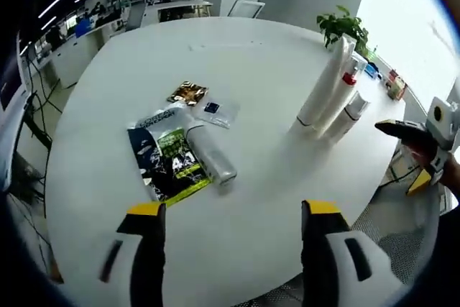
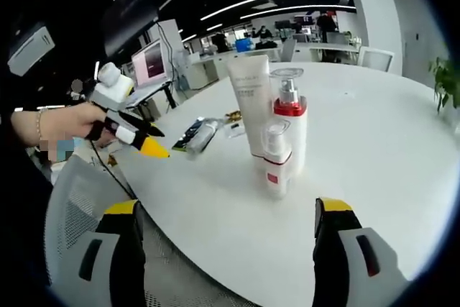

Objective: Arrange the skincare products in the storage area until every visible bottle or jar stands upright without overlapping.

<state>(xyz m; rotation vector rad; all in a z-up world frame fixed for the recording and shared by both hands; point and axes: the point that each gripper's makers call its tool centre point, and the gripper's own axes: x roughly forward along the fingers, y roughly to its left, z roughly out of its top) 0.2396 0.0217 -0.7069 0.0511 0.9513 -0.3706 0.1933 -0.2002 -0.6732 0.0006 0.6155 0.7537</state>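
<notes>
A silver-white bottle (image 1: 208,150) lies on its side across a dark sachet with green print (image 1: 167,163) on the round white table (image 1: 251,55). Three products stand upright in a tight group: a tall white tube (image 2: 250,102), a pump bottle with a red collar (image 2: 293,116) and a small bottle with a red label (image 2: 276,157). The same group (image 1: 330,95) shows at the table's right side. My left gripper (image 1: 233,212) is open above the near rim, short of the lying bottle. My right gripper (image 2: 230,210) is open before the upright group, empty.
Two small sachets, gold-brown (image 1: 188,93) and clear with blue (image 1: 215,111), lie beyond the lying bottle. A potted plant (image 1: 345,26) stands at the far edge. A grey mesh chair (image 2: 79,213) sits by the table, and a hand holds the left gripper (image 2: 133,134) over it.
</notes>
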